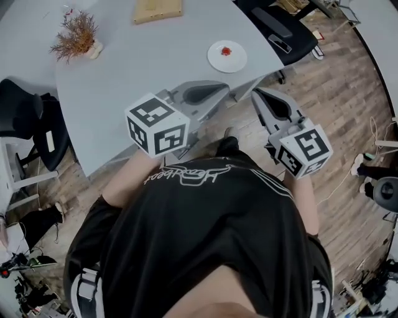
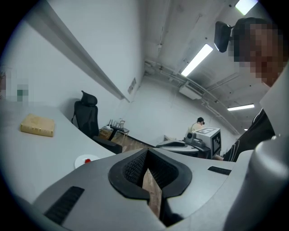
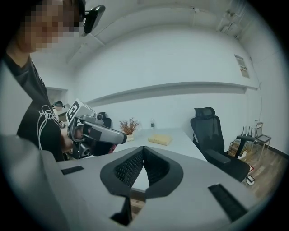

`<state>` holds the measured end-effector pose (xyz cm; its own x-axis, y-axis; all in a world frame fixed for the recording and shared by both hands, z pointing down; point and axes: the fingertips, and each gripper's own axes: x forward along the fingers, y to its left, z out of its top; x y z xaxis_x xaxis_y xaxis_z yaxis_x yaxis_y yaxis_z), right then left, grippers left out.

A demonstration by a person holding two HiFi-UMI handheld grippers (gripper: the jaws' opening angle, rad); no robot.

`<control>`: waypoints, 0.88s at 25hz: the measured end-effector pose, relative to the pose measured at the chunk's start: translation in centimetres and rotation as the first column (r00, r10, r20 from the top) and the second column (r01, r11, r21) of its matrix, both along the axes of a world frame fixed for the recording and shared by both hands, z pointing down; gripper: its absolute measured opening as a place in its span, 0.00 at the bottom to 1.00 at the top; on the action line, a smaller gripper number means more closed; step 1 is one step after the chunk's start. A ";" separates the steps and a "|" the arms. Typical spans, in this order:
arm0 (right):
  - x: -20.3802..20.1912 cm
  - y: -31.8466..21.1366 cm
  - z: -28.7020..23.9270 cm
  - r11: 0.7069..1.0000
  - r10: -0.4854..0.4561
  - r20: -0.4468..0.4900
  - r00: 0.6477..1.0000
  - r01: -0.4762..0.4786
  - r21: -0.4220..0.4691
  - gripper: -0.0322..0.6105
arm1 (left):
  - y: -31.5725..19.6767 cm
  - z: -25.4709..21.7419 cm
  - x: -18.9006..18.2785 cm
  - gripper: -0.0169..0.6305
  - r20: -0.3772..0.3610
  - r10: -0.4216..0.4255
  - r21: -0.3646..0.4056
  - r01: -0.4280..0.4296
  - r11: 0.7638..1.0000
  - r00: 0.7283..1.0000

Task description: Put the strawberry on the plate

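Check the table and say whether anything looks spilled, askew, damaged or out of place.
Nothing stands out. The strawberry sits on the white plate, which lies flat on the grey table. The dried plant stands upright and the tan block lies flat farther back.

The table, filling the upper left, has a smooth, matt pale-grey top. The plate is smooth and white. The floor at right is grained wood plank. The left gripper and right gripper have matt grey plastic shells with black, finely ribbed pads.
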<state>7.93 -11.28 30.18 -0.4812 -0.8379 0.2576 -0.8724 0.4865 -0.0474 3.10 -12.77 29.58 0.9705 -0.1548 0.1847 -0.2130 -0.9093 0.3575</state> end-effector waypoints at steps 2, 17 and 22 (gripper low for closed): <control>-0.5 1.4 0.0 1.000 0.001 0.006 1.000 -0.001 -0.003 0.06 | 1.4 0.0 -0.3 0.04 -0.003 0.018 -0.003 -0.018 1.000 1.000; -0.3 7.9 0.7 0.999 -0.023 0.037 0.999 0.024 -0.023 0.06 | 7.7 0.0 0.5 0.04 0.004 0.019 -0.018 -0.019 1.000 1.000; 0.6 11.3 -0.3 1.000 -0.025 0.075 0.997 0.027 -0.016 0.06 | 11.4 -0.6 1.1 0.04 0.011 0.026 -0.024 -0.026 0.999 1.000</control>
